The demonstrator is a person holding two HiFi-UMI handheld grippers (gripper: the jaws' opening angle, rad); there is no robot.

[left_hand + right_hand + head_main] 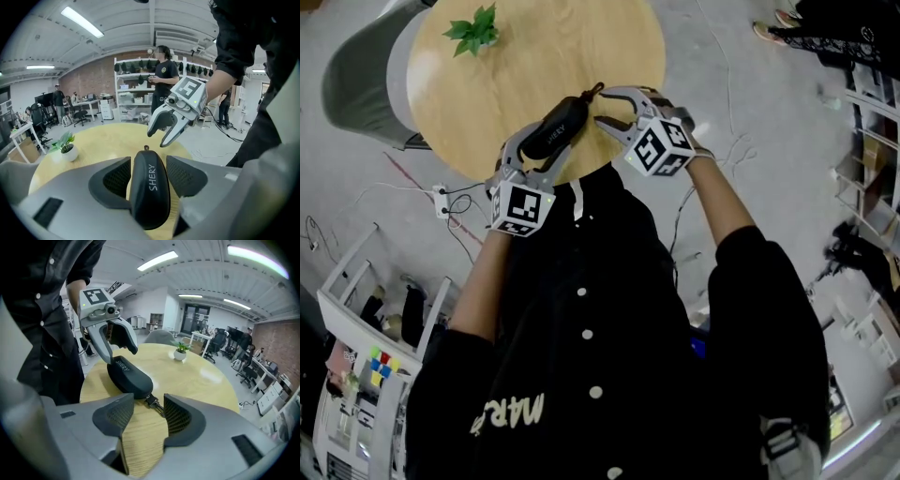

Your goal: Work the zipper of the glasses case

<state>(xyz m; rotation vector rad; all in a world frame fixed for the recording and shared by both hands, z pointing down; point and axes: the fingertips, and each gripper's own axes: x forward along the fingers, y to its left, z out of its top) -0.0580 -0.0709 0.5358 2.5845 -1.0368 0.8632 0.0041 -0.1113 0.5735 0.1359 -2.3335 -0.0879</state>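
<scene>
A black glasses case [561, 127] lies on a round wooden table [487, 103], near the edge closest to me. My left gripper [532, 153] straddles the case's near end; in the left gripper view the case [150, 185] fills the gap between the pads [116, 177], with slivers of table showing on both sides. My right gripper [607, 108] is at the case's far end, open. In the right gripper view the zipper pull [153, 403] lies on the table between the open jaws, untouched, and the case [129, 376] lies just beyond.
A small potted plant [473, 30] stands at the table's far side. A grey chair [361, 75] is tucked in at the left. Cables and a power strip [442, 199] lie on the floor. White shelves [366, 375] stand at lower left.
</scene>
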